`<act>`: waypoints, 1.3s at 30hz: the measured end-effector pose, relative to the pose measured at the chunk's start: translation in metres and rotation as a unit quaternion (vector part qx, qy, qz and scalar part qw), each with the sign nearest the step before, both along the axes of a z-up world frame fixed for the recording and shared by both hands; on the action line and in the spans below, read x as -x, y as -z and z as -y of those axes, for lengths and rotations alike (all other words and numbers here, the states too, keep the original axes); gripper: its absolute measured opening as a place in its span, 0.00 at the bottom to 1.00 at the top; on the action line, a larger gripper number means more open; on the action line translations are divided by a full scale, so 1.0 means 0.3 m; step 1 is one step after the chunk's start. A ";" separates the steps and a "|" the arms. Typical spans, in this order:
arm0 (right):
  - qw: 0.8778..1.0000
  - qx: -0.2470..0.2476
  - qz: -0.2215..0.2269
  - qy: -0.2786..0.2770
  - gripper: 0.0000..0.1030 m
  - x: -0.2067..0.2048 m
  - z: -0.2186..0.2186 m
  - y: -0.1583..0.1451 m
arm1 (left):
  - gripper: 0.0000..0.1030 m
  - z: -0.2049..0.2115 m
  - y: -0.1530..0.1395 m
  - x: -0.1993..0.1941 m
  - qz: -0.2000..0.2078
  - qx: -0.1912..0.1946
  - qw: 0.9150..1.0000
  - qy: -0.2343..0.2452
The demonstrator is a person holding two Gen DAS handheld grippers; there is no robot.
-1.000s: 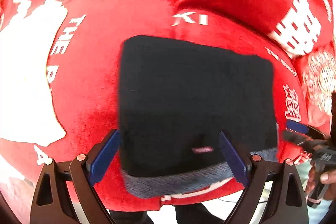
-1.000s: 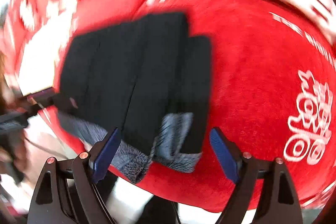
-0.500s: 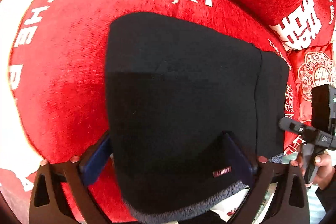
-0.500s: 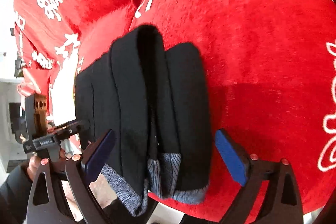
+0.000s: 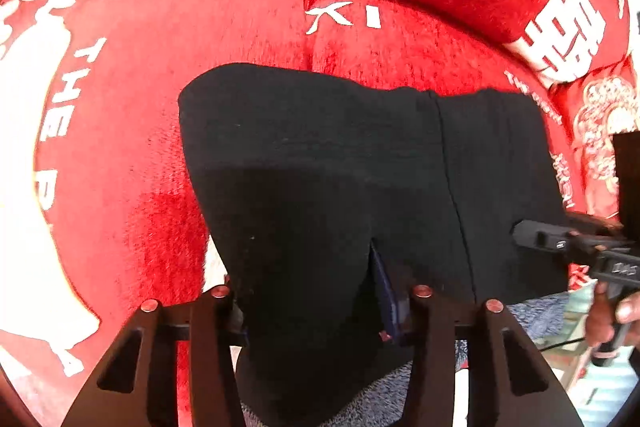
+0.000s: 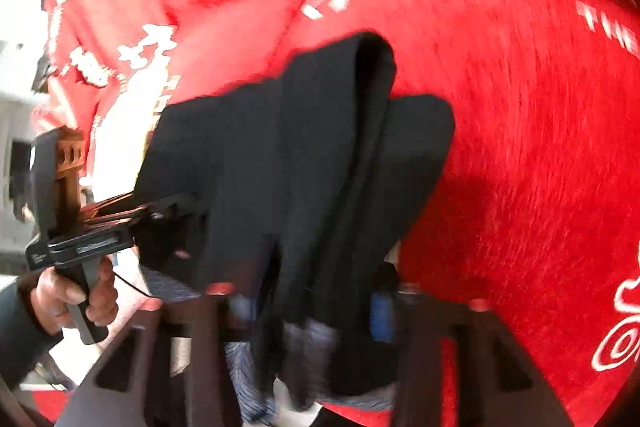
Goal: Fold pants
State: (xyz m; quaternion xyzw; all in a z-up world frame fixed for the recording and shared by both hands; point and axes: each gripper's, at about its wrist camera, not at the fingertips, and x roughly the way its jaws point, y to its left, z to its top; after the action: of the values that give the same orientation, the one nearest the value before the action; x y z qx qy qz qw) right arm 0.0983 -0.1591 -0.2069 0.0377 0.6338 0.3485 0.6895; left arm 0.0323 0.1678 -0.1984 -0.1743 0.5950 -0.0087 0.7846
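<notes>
Two hand-held grippers have the near edge of the folded black pants (image 5: 328,163) between their jaws. The pants lie on a red plush cover (image 5: 132,131) printed with white characters and letters, their grey-lined hem at the near edge and their folded end towards the far side.

From the left wrist, the left hand-held gripper (image 5: 316,291) sits at the near left part of the pants. Its jaws are closing, with a thick bunch of black fabric filling the gap between them; a blue pad shows against the cloth on the right side. To the far right in this view the right hand-held gripper (image 5: 536,239) reaches in from the side, its tip touching the pants' right edge, held by a hand (image 5: 608,315).

From the right wrist, which is blurred, the right hand-held gripper (image 6: 308,303) is also closing, with the pants' layered near edge and grey hem between its jaws. The cloth rises from there in upright folds. On the left of this view the left hand-held gripper (image 6: 172,215) meets the pants' left edge, gripped by a hand (image 6: 76,295) in a dark sleeve.
</notes>
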 end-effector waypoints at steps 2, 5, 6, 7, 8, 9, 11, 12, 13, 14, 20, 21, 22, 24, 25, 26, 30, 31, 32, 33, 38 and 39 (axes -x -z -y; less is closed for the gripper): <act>1.000 -0.003 -0.006 0.011 0.37 0.004 0.009 -0.001 | 0.42 0.008 -0.023 0.010 0.003 -0.007 1.000 -0.004; 1.000 -0.014 -0.004 0.022 0.36 0.010 0.040 -0.035 | 0.42 0.034 -0.101 0.017 0.027 -0.011 1.000 0.000; 0.999 -0.021 0.003 0.025 0.36 0.017 0.061 -0.060 | 0.42 0.054 -0.140 0.018 0.038 -0.017 0.999 0.007; 0.999 -0.026 0.011 0.029 0.36 0.022 0.080 -0.088 | 0.42 0.069 -0.168 0.017 0.044 -0.019 0.999 0.011; 0.999 -0.033 0.018 0.039 0.36 0.026 0.116 -0.129 | 0.42 0.088 -0.196 0.010 0.049 -0.017 0.999 0.014; 0.998 -0.036 0.023 0.044 0.36 0.027 0.144 -0.151 | 0.42 0.119 -0.227 -0.003 0.055 -0.016 0.998 0.021; 0.997 -0.036 0.038 0.057 0.36 0.022 0.223 -0.201 | 0.42 0.182 -0.264 -0.037 0.061 -0.017 0.997 0.036; 0.997 -0.033 0.041 0.060 0.36 0.013 0.249 -0.213 | 0.42 0.230 -0.277 -0.064 0.062 -0.019 0.997 0.047; 0.997 -0.028 0.044 0.065 0.36 0.003 0.288 -0.223 | 0.42 0.265 -0.282 -0.084 0.061 -0.019 0.997 0.054; 0.996 -0.021 0.047 0.070 0.36 -0.012 0.328 -0.227 | 0.42 0.305 -0.283 -0.107 0.059 -0.018 0.996 0.060; 0.995 0.023 0.058 0.083 0.37 -0.095 0.501 -0.215 | 0.42 0.530 -0.249 -0.221 0.042 -0.037 0.995 0.080; 0.994 0.028 0.059 0.084 0.37 -0.111 0.529 -0.204 | 0.42 0.557 -0.235 -0.241 0.037 -0.039 0.995 0.078; 0.994 0.030 0.058 0.085 0.37 -0.123 0.539 -0.195 | 0.42 0.584 -0.220 -0.258 0.033 -0.042 0.995 0.079; 0.994 0.032 0.050 0.088 0.37 -0.155 0.587 -0.160 | 0.42 0.628 -0.195 -0.280 0.019 -0.048 0.996 0.077; 0.994 0.033 0.044 0.089 0.37 -0.168 0.606 -0.139 | 0.42 0.647 -0.179 -0.290 0.011 -0.052 0.996 0.075; 0.995 0.036 0.037 0.088 0.37 -0.183 0.627 -0.114 | 0.42 0.667 -0.164 -0.302 0.007 -0.059 0.995 0.075; 0.995 0.021 0.013 0.094 0.39 -0.224 0.689 -0.037 | 0.49 0.722 -0.106 -0.340 0.003 -0.108 0.991 0.074; 0.995 0.009 0.007 0.098 0.40 -0.235 0.701 -0.023 | 0.50 0.721 -0.098 -0.343 0.001 -0.108 0.992 0.069; 0.995 0.004 0.007 0.098 0.42 -0.236 0.708 -0.020 | 0.51 0.716 -0.094 -0.343 0.000 -0.107 0.992 0.063; 0.995 0.001 0.008 0.097 0.42 -0.236 0.711 -0.018 | 0.51 0.716 -0.093 -0.340 0.000 -0.108 0.992 0.060; 0.995 -0.011 0.004 0.100 0.45 -0.234 0.740 -0.013 | 0.51 0.744 -0.100 -0.337 -0.001 -0.127 0.990 0.058; 0.995 -0.012 0.003 0.100 0.45 -0.234 0.740 -0.014 | 0.51 0.744 -0.101 -0.337 -0.003 -0.128 0.990 0.057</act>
State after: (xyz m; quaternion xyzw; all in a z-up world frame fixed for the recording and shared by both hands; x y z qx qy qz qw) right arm 0.1684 -0.3812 -0.2026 0.1081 0.6204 0.2855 0.7224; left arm 0.1333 -0.0556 -0.1680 -0.0382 0.6028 0.0235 0.7967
